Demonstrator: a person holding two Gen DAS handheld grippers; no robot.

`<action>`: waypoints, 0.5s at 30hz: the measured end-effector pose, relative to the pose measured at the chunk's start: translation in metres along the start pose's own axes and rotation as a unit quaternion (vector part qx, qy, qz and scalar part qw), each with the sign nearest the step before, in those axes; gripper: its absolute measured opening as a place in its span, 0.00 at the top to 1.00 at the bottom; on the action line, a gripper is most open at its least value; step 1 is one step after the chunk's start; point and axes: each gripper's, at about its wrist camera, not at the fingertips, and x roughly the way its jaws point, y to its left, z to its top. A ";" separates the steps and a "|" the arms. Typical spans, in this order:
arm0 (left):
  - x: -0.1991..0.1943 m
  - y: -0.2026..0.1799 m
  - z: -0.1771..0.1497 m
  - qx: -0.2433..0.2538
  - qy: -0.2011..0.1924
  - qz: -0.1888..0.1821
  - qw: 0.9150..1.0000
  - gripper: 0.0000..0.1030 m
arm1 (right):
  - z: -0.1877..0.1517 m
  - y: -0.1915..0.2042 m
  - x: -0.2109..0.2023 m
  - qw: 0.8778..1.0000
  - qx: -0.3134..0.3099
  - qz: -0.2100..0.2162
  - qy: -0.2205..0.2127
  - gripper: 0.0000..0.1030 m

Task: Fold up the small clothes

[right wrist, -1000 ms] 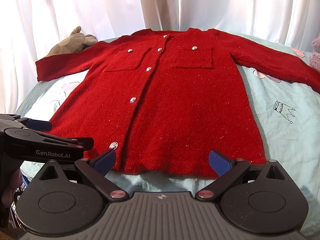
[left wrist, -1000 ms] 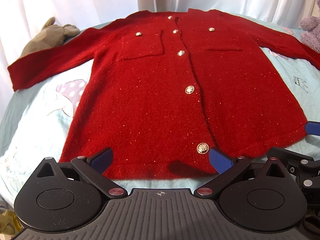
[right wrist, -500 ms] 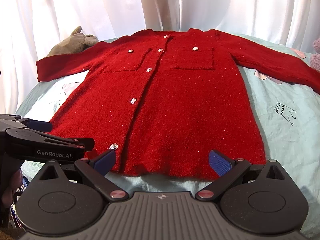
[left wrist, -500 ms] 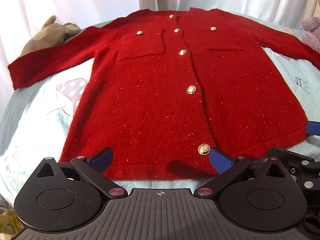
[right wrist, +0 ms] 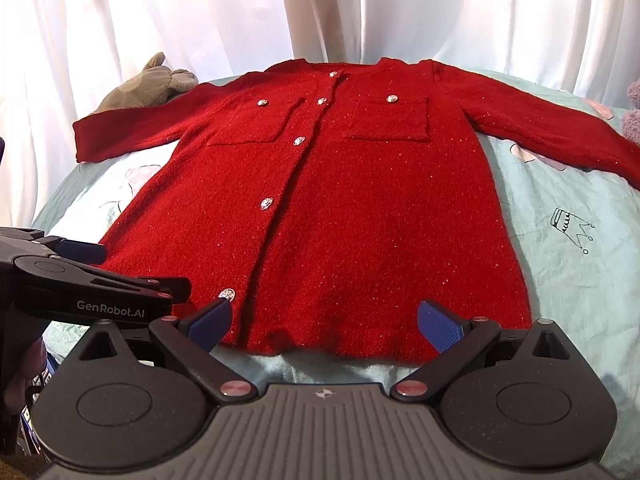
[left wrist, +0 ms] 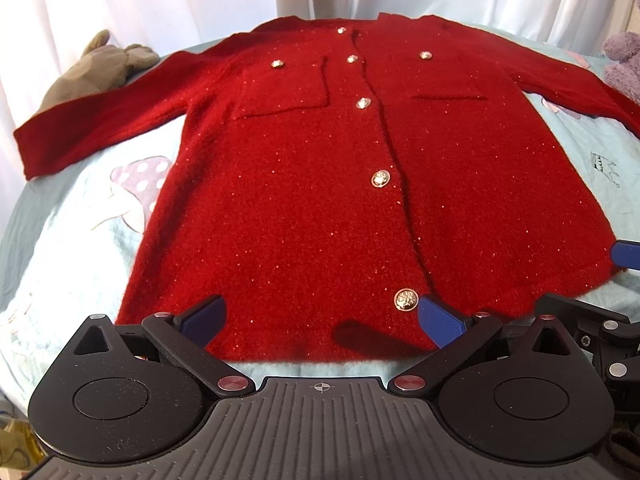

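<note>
The red cardigan (left wrist: 304, 208) is lying flat and buttoned, sleeves outspread, along the bed (left wrist: 72, 240), still unfolded. The left gripper (left wrist: 320, 316) and right gripper (right wrist: 324, 316) are hovering over its near hem, jaws released, empty.

left gripper (left wrist: 320, 320) and right gripper (right wrist: 324, 320) level, fingers (right wrist: 440, 322) spread wide

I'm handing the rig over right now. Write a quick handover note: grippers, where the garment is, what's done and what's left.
Left gripper: jaws open, empty, at the near hem.
Right gripper: jaws open, empty, at the near hem beside the left one.
Red cardigan: flat on the light blue bedsheet, buttoned side up, both sleeves spread out.
Done: garment laid out; no fold visible.
Left: all folds, probably sleeves in first, then the body.
</note>
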 end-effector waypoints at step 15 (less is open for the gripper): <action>0.002 -0.003 0.003 0.001 0.004 0.000 1.000 0.00 | 0.000 0.000 0.000 1.000 0.002 0.001 -0.001 0.04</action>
